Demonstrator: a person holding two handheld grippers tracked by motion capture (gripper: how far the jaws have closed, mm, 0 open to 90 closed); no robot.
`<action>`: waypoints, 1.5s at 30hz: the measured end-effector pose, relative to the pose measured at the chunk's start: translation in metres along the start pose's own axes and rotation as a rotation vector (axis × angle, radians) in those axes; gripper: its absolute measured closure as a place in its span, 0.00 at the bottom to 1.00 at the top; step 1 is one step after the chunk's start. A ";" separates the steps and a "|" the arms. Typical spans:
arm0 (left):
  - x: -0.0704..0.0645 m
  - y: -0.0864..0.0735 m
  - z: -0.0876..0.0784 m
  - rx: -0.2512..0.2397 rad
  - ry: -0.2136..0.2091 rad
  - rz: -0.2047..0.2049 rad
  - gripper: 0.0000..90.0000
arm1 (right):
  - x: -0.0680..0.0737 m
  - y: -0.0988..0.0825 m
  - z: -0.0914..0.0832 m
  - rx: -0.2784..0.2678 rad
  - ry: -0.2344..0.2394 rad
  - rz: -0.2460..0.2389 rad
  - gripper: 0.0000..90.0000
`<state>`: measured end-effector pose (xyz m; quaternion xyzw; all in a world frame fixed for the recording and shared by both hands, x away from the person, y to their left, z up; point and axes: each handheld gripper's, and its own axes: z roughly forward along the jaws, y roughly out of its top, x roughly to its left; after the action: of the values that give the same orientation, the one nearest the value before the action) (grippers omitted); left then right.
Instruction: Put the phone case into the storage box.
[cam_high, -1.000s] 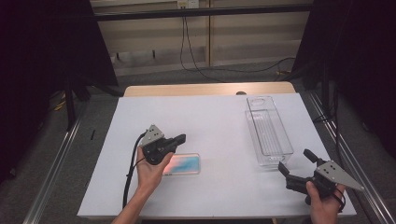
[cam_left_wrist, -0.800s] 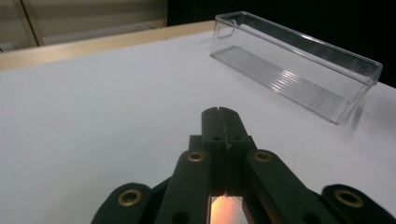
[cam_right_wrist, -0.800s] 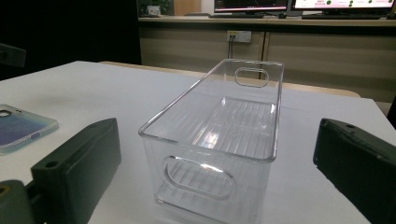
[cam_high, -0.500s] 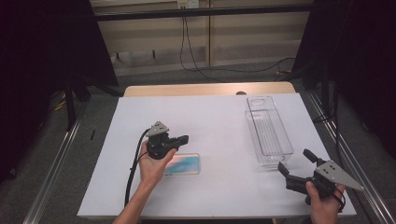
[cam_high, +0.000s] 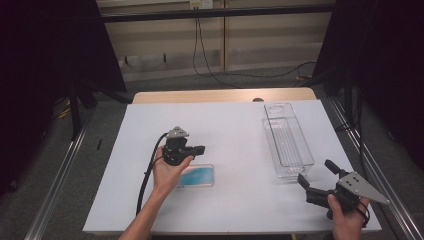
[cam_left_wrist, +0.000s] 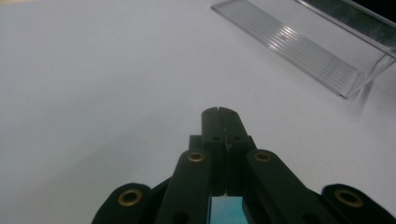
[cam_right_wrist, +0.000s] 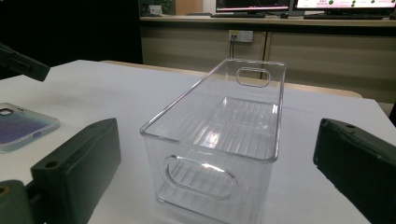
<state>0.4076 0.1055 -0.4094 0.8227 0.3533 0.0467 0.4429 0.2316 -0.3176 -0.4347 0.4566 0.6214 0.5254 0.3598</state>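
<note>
The left claw (cam_high: 200, 149) hangs over the white bench (cam_high: 235, 210), its jaws pressed flat together with nothing between them, as the left gripper view shows plainly. The phone case (cam_high: 196, 176) lies flat on the bench just beneath and on the person's side of that claw, partly under the left hand (cam_high: 167, 172). The case lies toward the near edge from the jaw tips, so I judge that a grasp calls for opening the jaws, drawing back and coming down on it. Its long axis runs across the bench, left to right, so the jaws would best close across its short width. The left hand is by far the nearer; the right claw (cam_high: 316, 181) hovers well apart at the near right corner, jaws spread wide and empty.

The case is a thin, rounded rectangle, glossy, with a blue-to-violet tint and a clear rim; it looks slick and low, likely hard to pinch from above.

Farther off, just ahead of the right claw, stands the clear bin (cam_right_wrist: 219, 135): a long, rigid, transparent plastic box with a ribbed floor, oval handle cut-outs in its end walls, and its long axis running away from the person. It is empty.
</note>
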 end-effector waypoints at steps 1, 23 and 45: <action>-0.001 0.001 0.002 0.011 0.011 0.000 1.00 | 0.000 0.000 0.000 0.000 0.000 0.001 0.00; -0.003 0.002 0.038 0.175 0.039 -0.019 1.00 | -0.001 0.000 -0.001 -0.001 0.006 0.001 0.00; -0.001 -0.007 0.052 0.254 0.033 -0.022 1.00 | -0.001 0.000 -0.001 0.004 0.006 -0.001 0.00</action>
<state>0.4234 0.0712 -0.4455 0.8675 0.3725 0.0103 0.3295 0.2313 -0.3186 -0.4348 0.4555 0.6236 0.5254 0.3574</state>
